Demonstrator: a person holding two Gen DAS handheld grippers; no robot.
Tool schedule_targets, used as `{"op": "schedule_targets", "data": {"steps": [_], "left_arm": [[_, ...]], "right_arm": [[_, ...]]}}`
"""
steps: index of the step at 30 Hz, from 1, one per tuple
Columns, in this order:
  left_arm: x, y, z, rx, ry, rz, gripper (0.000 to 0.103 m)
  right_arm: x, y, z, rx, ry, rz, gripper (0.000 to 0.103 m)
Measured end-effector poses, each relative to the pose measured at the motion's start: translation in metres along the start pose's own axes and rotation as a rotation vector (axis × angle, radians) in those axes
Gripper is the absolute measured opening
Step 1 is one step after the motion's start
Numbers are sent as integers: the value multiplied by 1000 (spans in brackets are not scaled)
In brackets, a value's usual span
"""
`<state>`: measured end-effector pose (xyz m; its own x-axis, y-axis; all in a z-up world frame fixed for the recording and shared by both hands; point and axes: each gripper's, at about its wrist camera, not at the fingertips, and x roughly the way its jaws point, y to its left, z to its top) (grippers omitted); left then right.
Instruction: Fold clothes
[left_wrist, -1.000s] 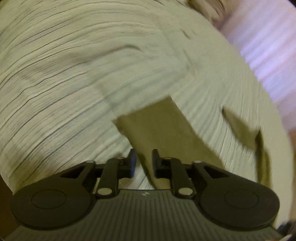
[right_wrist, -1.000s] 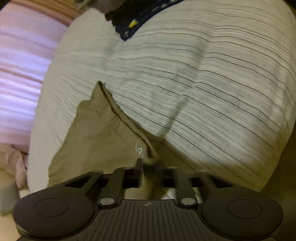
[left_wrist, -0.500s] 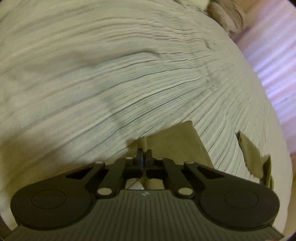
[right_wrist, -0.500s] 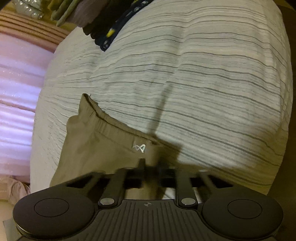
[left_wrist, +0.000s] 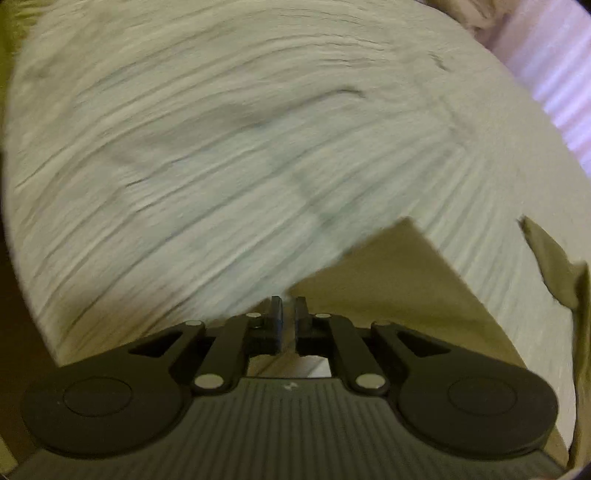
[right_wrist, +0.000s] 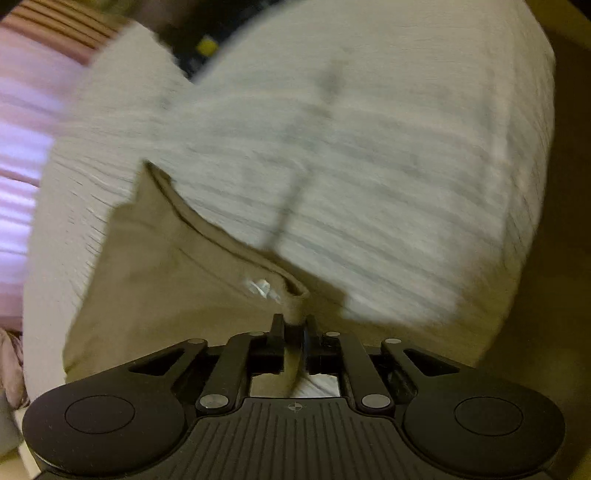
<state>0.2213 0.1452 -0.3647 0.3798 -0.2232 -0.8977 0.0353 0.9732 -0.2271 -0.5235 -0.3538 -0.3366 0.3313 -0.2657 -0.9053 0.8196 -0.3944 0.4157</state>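
A khaki garment (left_wrist: 399, 280) lies on a white bedspread (left_wrist: 221, 147) with thin dark stripes. My left gripper (left_wrist: 288, 308) is shut on one of its corners; the cloth spreads away to the right of the fingers. Another part of the same khaki cloth (left_wrist: 554, 266) sticks up at the far right. In the right wrist view, the khaki garment (right_wrist: 166, 273) shows its waistband and a small white logo (right_wrist: 260, 288). My right gripper (right_wrist: 294, 325) is shut on the waistband corner just below that logo. Both views are motion-blurred.
The striped bedspread (right_wrist: 388, 155) fills most of both views. A pile of dark clothes with a yellow patch (right_wrist: 205, 46) sits at its far edge. Pink striped fabric (right_wrist: 22, 140) runs along the bed's left side. Pale bunched cloth (left_wrist: 469, 14) lies at the top right.
Both grippers went from open to shut on the khaki garment, the left on a corner, the right on the waistband. The held cloth has since shifted and both views blur.
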Motion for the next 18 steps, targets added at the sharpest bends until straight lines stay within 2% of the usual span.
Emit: {"op": "schedule_targets", "data": {"steps": [1, 2, 4, 5, 8, 9, 10, 12, 13, 15, 18], "left_arm": [[-5, 4, 2, -29, -6, 8, 5], [-9, 8, 3, -58, -12, 15, 6], [-24, 9, 13, -86, -39, 6, 6], [-29, 3, 18, -89, -45, -14, 6], [-37, -24, 34, -86, -43, -101, 23], [-35, -39, 38, -84, -40, -151, 27], [-30, -55, 41, -90, -21, -207, 28], [-14, -89, 47, -114, 29, -312, 38], [-3, -106, 50, -133, 61, -362, 39], [24, -141, 56, -173, 125, -438, 39], [63, -188, 65, -216, 204, -499, 39]], "right_arm": [[-7, 2, 2, -15, -26, -37, 48], [-14, 4, 4, -29, -52, -74, 69], [-27, 11, 9, -57, -99, -128, 69], [-30, 19, 12, -68, -116, -122, 69], [-40, 44, 23, -100, -166, -102, 69], [-43, 53, 26, -111, -183, -96, 69], [-43, 62, 26, -117, -191, -76, 69], [-29, 86, 19, -116, -178, -13, 69], [-21, 98, 15, -115, -169, 17, 69], [-5, 115, 9, -92, -146, 62, 69], [20, 135, 1, -47, -109, 122, 69]]}}
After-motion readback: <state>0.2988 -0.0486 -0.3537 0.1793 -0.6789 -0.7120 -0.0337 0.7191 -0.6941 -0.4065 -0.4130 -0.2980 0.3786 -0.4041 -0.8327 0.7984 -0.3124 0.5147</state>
